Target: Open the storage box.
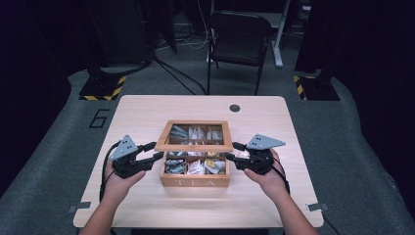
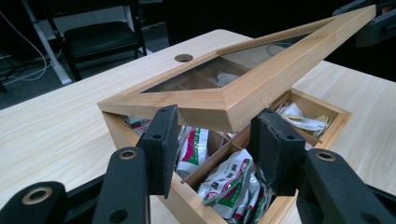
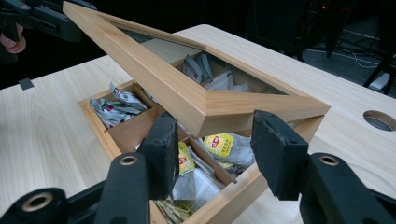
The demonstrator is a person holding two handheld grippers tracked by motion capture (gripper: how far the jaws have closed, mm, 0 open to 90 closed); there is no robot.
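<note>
High view: the glass-paned wooden lid (image 1: 194, 138) of the tea box (image 1: 195, 180) stood half-raised; the left gripper (image 1: 155, 150) and right gripper (image 1: 230, 151) apparently clamped its near corners (next, swing it fully back).

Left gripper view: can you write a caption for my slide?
Two black jaws of the left gripper flank the corner of a tea box's half-raised glass lid.

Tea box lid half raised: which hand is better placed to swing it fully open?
Left, probably: the left gripper looks clamped on a front corner of the lid; the right gripper sits looser around its corner.
</note>
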